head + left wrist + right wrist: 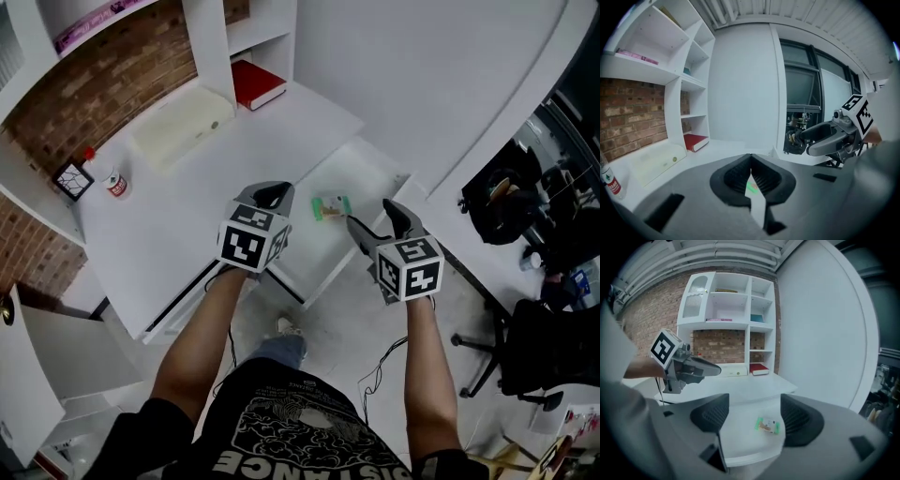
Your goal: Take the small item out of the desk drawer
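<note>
A small green-and-white packet (331, 207) lies on the floor of the open white desk drawer (364, 167). My right gripper (373, 214) hovers just right of it with its jaws open and nothing between the pads. In the right gripper view the packet (768, 425) sits low between the open jaws of that gripper (750, 416), on the drawer floor (740, 441). My left gripper (272, 194) is over the drawer's left edge, shut and empty. In the left gripper view its jaws (750, 174) meet, and only a green speck shows through the slit.
On the desk top (187, 216) lie a red book (257, 82), a pale flat box (183, 127) and a small red-capped bottle (115, 183). White shelves (733, 310) stand behind. A black office chair (534, 347) and a bag (497, 202) are at the right.
</note>
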Demonstrator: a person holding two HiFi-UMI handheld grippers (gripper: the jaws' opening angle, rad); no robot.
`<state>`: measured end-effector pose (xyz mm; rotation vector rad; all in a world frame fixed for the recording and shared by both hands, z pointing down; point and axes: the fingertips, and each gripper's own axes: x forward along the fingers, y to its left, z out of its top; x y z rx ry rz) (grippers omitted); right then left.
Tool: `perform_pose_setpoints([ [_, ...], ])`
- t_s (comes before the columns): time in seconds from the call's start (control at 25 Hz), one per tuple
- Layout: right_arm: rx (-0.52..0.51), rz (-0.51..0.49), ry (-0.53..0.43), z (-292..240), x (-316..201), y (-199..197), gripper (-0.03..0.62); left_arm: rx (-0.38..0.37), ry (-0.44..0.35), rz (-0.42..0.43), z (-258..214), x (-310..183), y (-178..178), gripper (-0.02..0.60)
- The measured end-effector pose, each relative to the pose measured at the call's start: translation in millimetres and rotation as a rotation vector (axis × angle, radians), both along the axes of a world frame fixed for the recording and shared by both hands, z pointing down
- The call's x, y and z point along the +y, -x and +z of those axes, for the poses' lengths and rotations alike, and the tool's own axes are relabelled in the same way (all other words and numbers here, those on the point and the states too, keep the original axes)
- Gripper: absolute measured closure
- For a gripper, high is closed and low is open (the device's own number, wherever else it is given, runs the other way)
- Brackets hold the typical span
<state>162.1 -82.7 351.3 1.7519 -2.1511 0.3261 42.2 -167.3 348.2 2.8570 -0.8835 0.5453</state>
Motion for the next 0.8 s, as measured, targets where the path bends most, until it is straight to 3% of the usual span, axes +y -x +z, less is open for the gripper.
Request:
perform_pose_setpoints([
  [0.4,0.013,-0.096,0.091,29.8,-88.9,-18.5,0.241,-0.012,0.043,-0.045,21.6,-84.0,-23.9,0.575],
  [0.8,0.186,-0.407,0.34,94.4,-121.1,-1.3,0.209,0.01,0.078,-0.087,41.6,-121.9,-16.6,0.575],
])
